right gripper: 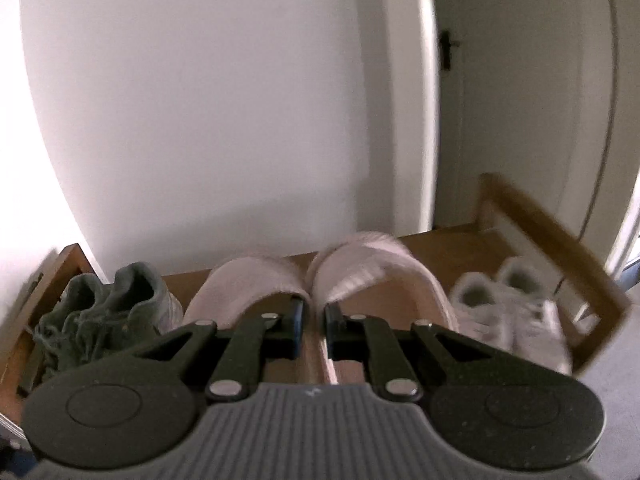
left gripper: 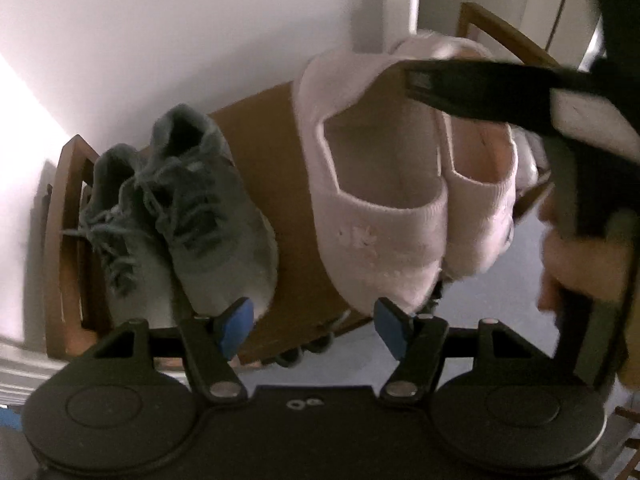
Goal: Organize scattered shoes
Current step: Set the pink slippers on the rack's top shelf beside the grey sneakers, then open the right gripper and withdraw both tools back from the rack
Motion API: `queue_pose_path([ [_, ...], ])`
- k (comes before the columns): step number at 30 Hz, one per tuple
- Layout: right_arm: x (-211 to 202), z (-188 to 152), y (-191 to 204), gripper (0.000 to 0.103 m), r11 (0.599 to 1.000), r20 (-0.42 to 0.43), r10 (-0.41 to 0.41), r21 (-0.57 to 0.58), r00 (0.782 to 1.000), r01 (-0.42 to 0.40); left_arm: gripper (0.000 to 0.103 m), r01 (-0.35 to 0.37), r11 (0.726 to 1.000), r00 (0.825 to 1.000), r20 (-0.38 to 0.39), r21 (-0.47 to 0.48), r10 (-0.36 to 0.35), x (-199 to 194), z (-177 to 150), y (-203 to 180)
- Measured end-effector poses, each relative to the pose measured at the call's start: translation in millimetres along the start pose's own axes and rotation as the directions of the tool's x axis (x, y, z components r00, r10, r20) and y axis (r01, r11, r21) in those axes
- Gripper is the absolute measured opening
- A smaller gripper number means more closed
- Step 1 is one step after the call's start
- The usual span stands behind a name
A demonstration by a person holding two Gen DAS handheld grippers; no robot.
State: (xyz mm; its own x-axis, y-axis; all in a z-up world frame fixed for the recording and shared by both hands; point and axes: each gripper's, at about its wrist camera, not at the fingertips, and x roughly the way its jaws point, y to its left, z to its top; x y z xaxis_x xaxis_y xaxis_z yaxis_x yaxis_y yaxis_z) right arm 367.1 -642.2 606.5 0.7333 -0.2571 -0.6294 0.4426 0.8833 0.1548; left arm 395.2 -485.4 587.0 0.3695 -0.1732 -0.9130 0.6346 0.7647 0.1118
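From the left wrist camera I see my left hand-held gripper (left gripper: 316, 328) with its blue pads (left gripper: 236, 328) apart and nothing between them; it is released. This view looks steeply down on the wooden shoe rack (left gripper: 264, 152), and it shows what the other camera cannot: my right hand-held gripper (left gripper: 416, 80) from the outside, reaching in over the pink slippers (left gripper: 376, 208), with the person's hand (left gripper: 568, 264) on its grip at the right edge. Through the front of the rack I also see dark shoes on a lower level (left gripper: 308, 350), too blurred to describe.

The right wrist camera gives me the opposite. Here the jaws stand close together, and the fingertips sit at the inner walls of the two slippers, where they touch each other; I read it as clenched on the pair, one pad inside each slipper. Only this view shows clearly the white sneakers (right gripper: 516, 312) at the right end of the rack, and a door with a dark handle (right gripper: 448, 54) behind.

The slippers are pale pink, knitted, open at the back, and side by side in the middle of the top shelf. Left of them stands a pair of grey-green laced sneakers (left gripper: 180, 216), close together.
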Motion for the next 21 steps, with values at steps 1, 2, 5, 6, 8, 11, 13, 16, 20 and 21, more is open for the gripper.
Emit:
queue_pose_path([
  [1,17.6,5.6,4.8,0.013,1.0,-0.041,0.003,-0.006,0.999,-0.003,0.067,0.003,1.0,1.0,-0.003,-0.006,-0.003,2.6,1.1,2.6],
  [2,31.0,8.8,8.7,0.013,1.0,-0.066,0.003,-0.014,0.998,-0.004,0.067,0.004,1.0,1.0,-0.008,-0.012,-0.004,7.4,2.0,6.4],
  [5,52.2,16.2,18.5,0.013,0.998,-0.045,-0.002,-0.056,0.999,0.0,0.067,0.004,1.0,1.0,-0.022,-0.023,-0.004,17.7,3.0,13.9],
  [6,57.6,20.9,22.2,0.013,0.997,-0.049,-0.01,-0.076,0.999,0.007,0.067,0.003,1.0,1.0,-0.026,-0.025,-0.004,20.0,2.9,15.4],
  [8,71.7,36.0,31.1,0.013,0.991,-0.081,-0.033,-0.131,0.996,0.023,0.067,-0.001,1.0,0.999,-0.032,-0.03,0.0,24.2,2.6,18.3],
  [11,66.7,46.0,32.3,0.014,0.99,-0.076,-0.018,-0.14,0.997,0.008,0.067,0.0,0.999,0.999,-0.036,-0.043,-0.002,25.2,2.0,19.7],
  [13,43.0,43.3,29.4,0.023,0.984,-0.019,-0.041,-0.173,0.999,0.037,0.067,0.008,0.999,0.999,-0.038,-0.048,-0.01,22.8,2.0,18.1],
  [16,-9.4,28.0,1.5,0.088,0.991,0.056,-0.024,-0.131,0.998,0.031,0.067,0.02,0.999,0.999,-0.039,-0.048,-0.022,16.6,1.8,12.9],
  [20,-69.8,-0.4,-50.7,0.091,1.0,0.072,0.015,-0.015,0.997,-0.014,0.067,0.013,0.999,0.999,-0.031,-0.04,-0.015,-0.7,-0.8,-2.8],
  [21,-79.6,-7.3,-59.9,0.092,1.0,0.06,0.017,0.008,0.998,-0.018,0.067,0.01,0.999,0.999,-0.031,-0.04,-0.011,-5.2,-1.7,-7.5],
])
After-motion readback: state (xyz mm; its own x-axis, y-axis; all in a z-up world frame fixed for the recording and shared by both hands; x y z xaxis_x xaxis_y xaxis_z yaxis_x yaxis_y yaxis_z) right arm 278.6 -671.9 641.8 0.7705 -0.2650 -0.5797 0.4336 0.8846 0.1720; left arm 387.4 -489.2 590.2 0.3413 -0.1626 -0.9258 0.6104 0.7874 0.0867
